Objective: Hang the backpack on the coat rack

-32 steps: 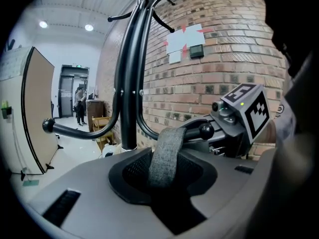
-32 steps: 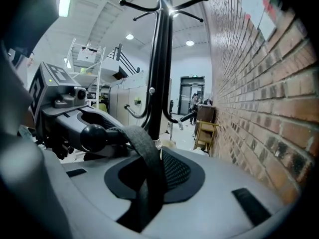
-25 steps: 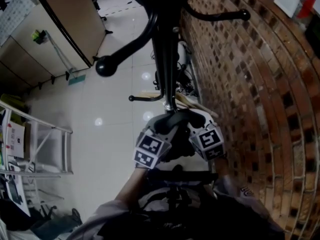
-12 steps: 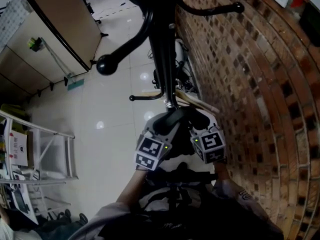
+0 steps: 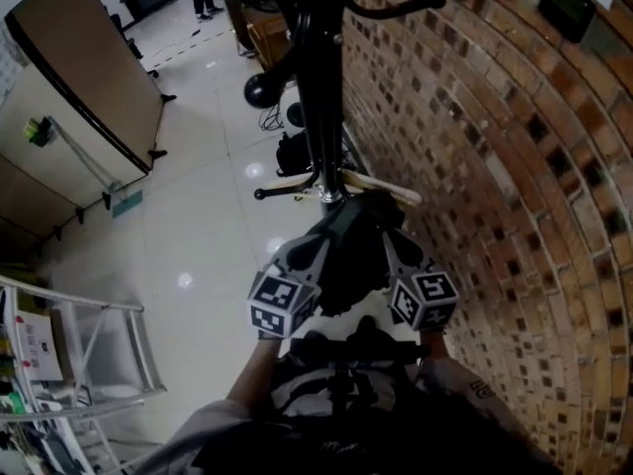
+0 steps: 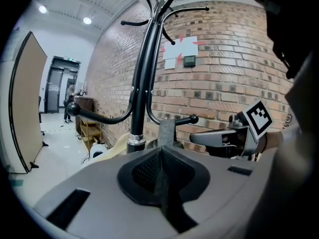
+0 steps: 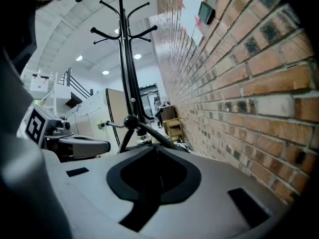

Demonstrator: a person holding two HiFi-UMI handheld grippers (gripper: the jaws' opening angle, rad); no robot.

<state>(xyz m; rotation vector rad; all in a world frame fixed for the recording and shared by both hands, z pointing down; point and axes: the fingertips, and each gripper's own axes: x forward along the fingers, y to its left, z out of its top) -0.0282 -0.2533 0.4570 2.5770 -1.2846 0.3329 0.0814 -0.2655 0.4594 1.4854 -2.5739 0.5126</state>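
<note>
The black coat rack (image 5: 318, 87) stands against the brick wall. A dark backpack (image 5: 348, 265) hangs close to its pole, low down between my two grippers. In the left gripper view a grey strap (image 6: 167, 131) drops from a low hook (image 6: 188, 119) just beyond the jaw tips. My left gripper (image 5: 334, 228) (image 6: 162, 149) is shut with nothing in it. The jaws of my right gripper (image 5: 384, 228) (image 7: 157, 151) are closing, almost together, also with nothing between them. Each gripper shows in the other's view: the right gripper (image 6: 224, 137) and the left gripper (image 7: 82, 144).
The brick wall (image 5: 475, 166) runs along the right, close to my right gripper. A tan partition board (image 5: 79, 77) and a metal shelf frame (image 5: 89, 334) stand at the left. A black item with cables (image 5: 292, 151) and a wooden shelf (image 7: 173, 126) sit near the rack's base.
Both grippers have drawn back from the rack's pole toward me. The dark backpack stays by the pole. The head view has tilted, showing more floor beyond the rack.
</note>
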